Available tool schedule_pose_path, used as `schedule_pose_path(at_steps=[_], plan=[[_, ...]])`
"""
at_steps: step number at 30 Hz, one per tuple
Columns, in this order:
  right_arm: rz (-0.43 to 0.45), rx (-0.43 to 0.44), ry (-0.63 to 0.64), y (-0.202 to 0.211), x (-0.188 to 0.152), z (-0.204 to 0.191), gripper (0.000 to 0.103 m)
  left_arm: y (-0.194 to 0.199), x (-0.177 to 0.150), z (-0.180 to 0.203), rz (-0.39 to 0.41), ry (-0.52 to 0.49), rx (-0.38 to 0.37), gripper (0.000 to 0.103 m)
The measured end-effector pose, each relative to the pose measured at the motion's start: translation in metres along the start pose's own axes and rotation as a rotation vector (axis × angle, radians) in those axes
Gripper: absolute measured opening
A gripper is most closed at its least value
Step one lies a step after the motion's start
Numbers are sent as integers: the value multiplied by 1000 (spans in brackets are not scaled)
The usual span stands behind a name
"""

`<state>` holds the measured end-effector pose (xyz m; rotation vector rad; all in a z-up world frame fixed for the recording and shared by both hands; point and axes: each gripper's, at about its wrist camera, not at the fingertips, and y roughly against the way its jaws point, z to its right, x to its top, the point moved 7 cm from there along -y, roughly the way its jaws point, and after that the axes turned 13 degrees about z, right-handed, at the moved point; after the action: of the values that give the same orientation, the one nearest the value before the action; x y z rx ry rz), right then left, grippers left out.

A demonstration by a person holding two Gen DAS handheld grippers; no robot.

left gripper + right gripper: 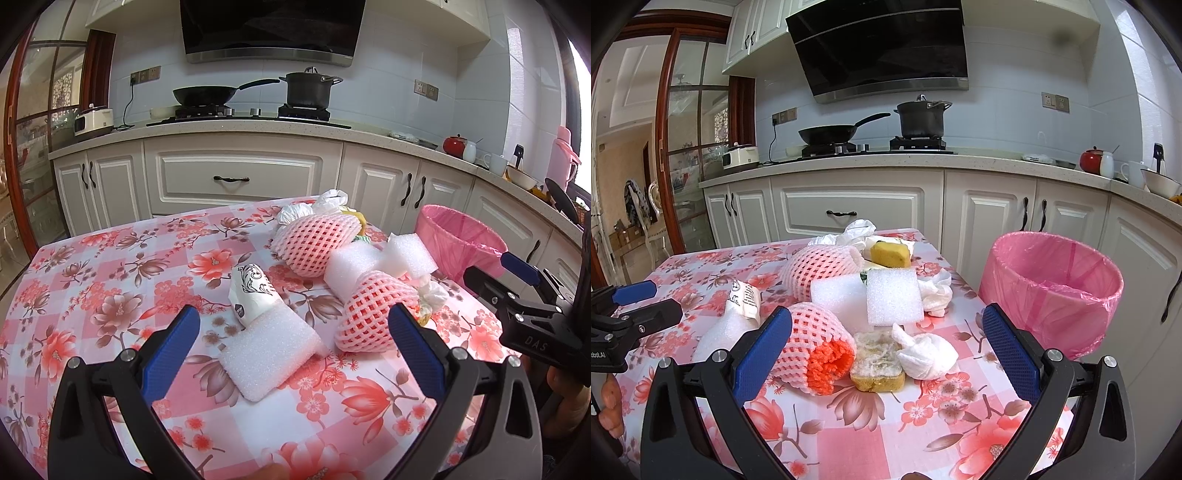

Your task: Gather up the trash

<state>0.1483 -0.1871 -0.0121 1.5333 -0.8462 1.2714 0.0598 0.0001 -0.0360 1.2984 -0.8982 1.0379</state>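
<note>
Both jaws are standing spread wide and holding nothing. Left gripper [293, 332] is hovering over the floral tablecloth [110, 280], framing a flat white foam pad [266, 354] that is lying between and just beyond its fingertips, with a printed white wrapper [251, 291] touching the pad's far end. A pink foam net [369, 314] is sitting just inside my right-hand finger of that gripper, not touching it as far as I can tell.

Right gripper [886, 336] is hanging over another cluster: the same pink foam net [812, 347], here showing an orange opening, is lying against its left finger, beside a worn yellow sponge [877, 365] and a crumpled white tissue [927, 354].

Only the right wrist view is showing the sponge, a second yellow sponge [890, 253] farther back, and the inside of the pink-lined trash bin [1052, 288], which is standing off the table's right edge. Only the left wrist view is showing the foam pad whole.
</note>
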Motion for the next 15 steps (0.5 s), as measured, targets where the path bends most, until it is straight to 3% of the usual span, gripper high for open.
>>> schedule_pose_path(at_steps=[15], plan=[[-2,-3,-1,1,0,1,97,0,0,0,0,0,0,98]])
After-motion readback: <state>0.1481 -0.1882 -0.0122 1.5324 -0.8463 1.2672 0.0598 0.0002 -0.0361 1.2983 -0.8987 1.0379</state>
